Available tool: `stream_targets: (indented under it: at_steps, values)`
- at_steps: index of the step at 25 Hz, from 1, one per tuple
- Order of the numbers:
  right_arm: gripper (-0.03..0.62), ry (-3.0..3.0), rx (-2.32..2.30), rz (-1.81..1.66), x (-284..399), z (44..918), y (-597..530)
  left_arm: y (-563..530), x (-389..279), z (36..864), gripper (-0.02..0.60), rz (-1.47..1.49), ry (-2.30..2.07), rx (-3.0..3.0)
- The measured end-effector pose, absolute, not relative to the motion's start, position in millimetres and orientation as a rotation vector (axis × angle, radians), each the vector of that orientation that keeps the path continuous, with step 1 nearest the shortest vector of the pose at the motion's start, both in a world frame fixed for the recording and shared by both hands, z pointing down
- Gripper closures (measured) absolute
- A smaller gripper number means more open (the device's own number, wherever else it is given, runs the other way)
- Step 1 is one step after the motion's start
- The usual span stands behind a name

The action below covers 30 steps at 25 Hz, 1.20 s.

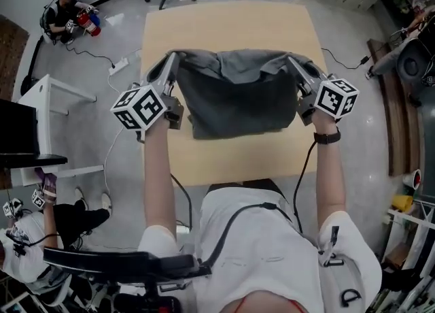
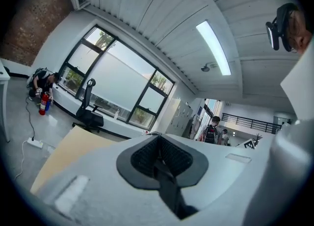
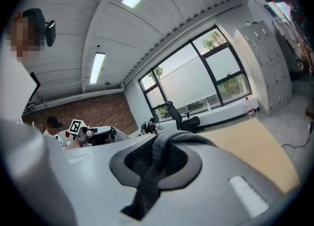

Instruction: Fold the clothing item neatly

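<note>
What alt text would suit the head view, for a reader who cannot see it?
A person holds a dark grey garment spread over a light wooden table, with two of its corners clamped in the shut left gripper and right gripper.

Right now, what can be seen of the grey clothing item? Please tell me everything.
The clothing item is dark grey, soft, matte cloth, wrinkled along its top edge. The left hand-held gripper and right hand-held gripper each pinch one upper corner, spreading it wide above the tan table. The top edge sags between them; the rest hangs down as one darker panel. Whether its lower edge touches the table cannot be told.
</note>
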State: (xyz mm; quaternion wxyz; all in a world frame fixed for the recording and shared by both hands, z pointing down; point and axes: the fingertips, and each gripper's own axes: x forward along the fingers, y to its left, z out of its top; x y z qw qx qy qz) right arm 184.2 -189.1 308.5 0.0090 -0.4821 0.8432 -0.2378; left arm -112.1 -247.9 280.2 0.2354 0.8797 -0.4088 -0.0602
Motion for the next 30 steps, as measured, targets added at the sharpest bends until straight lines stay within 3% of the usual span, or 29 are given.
stream_targets:
  at_steps: [13, 18, 19, 21, 23, 27, 30]
  values:
    - [0.572, 2.610, -1.522, -1.395, 199, 533, -326, -391, -78, 515, 0.563, 0.199, -1.126, 2.018]
    - [0.573, 2.504, -1.596, -1.487, 218, 585, -366, -427, -73, 576, 0.563, 0.221, -1.179, 1.878]
    - [0.557, 2.470, -1.614, -1.503, 222, 593, -371, -432, -75, 584, 0.558, 0.228, -1.199, 1.861]
    - [0.407, 2.416, -1.606, -1.558, 227, 608, -375, -434, -80, 596, 0.432, 0.277, -1.229, 1.846]
    - [0.307, 2.379, -1.582, -1.587, 231, 612, -372, -431, -87, 601, 0.383, 0.355, -1.247, 1.856]
    - [0.138, 2.391, -1.592, -1.572, 239, 612, -349, -404, -113, 603, 0.368, 0.439, -1.277, 1.886]
    - [0.112, 2.438, -1.617, -1.555, 253, 611, -303, -352, -132, 612, 0.359, 0.478, -1.282, 1.866]
